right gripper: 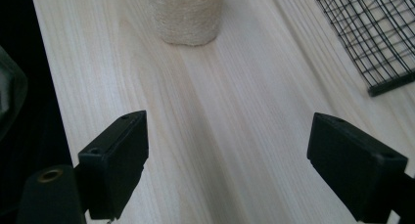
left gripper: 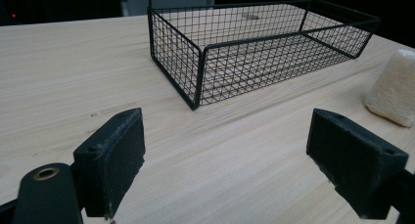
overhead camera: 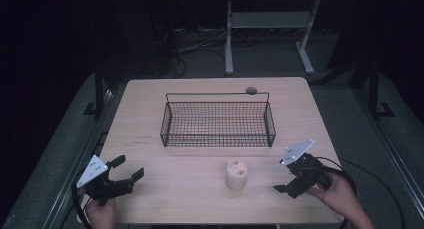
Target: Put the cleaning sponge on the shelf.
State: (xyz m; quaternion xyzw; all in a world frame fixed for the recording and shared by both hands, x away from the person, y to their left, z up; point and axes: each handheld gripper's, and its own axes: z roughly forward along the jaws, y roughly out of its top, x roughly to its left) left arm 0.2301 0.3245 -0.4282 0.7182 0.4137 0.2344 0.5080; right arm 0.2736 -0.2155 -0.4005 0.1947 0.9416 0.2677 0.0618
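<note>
A cream, fibrous cylinder (overhead camera: pixel 236 174) with holes in its top stands upright on the wooden table, in front of a black wire basket (overhead camera: pixel 170 124) that holds nothing. My left gripper (overhead camera: pixel 129 167) hovers open near the front left corner, well left of the cylinder. In the left gripper view the gripper (left gripper: pixel 235 155) has only bare wood between its pads, with the basket (left gripper: pixel 176 62) ahead and the cylinder (left gripper: pixel 394 89) at far right. My right gripper (overhead camera: pixel 284 180) is open just right of the cylinder. Its own view has the gripper (right gripper: pixel 230 160) pointing at the cylinder (right gripper: pixel 188 13), with a gap of table between.
A small round grey disc (overhead camera: pixel 251 90) lies on the table behind the basket's far rim. A basket corner (right gripper: pixel 377 38) reaches into the right gripper view. The table's front edge (overhead camera: pixel 200 222) runs close under both hands. Desk legs and cables stand on the dark floor beyond.
</note>
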